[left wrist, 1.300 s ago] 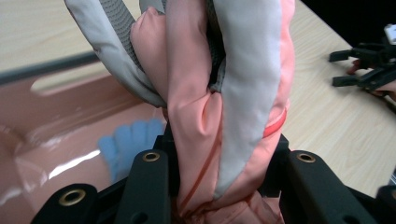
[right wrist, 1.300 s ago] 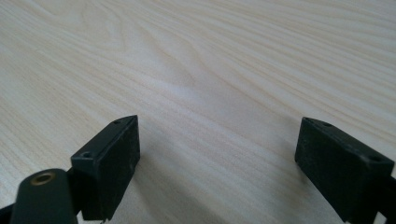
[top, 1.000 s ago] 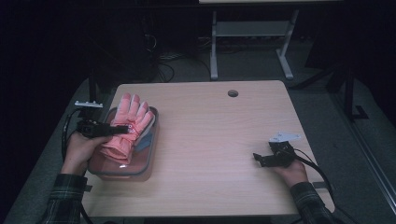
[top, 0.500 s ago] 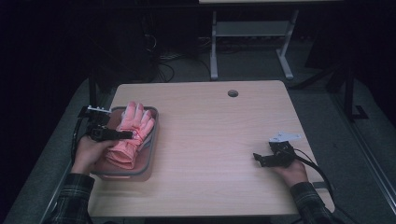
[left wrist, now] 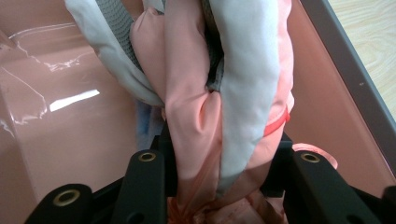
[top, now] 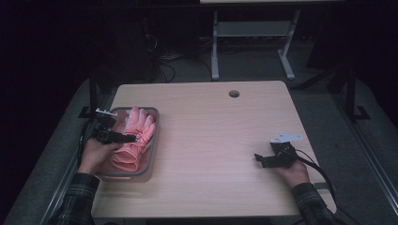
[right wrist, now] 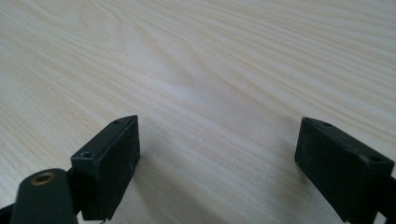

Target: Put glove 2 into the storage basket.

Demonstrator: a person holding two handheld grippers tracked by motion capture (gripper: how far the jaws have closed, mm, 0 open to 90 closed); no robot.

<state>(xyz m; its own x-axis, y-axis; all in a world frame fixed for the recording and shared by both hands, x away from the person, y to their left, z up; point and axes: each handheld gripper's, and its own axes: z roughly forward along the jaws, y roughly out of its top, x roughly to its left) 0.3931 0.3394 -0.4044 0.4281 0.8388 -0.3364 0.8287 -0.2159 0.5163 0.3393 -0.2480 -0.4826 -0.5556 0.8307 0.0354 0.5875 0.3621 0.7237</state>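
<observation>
Tabletop: pale wood.
Bin: grey-rimmed, at left edge; its pink wall shows in left gripper view.
Glove: pink, in bin; grey-white panels close up.
Left gripper: clamped on glove.
Right gripper: jaws apart, near right edge.

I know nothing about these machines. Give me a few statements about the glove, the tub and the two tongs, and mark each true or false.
1. The left tongs are closed on the pink glove. True: in the left gripper view the fabric is pinched between the jaws.
2. The glove is over the clear tub at the table's left side. True.
3. The right tongs hold a second glove. False: their jaws stand wide apart over bare wood with nothing between them.
4. The tub sits at the middle of the table. False: it sits near the left edge.
5. The glove is all one colour. False: it has pink, pale grey and darker grey panels.
</observation>
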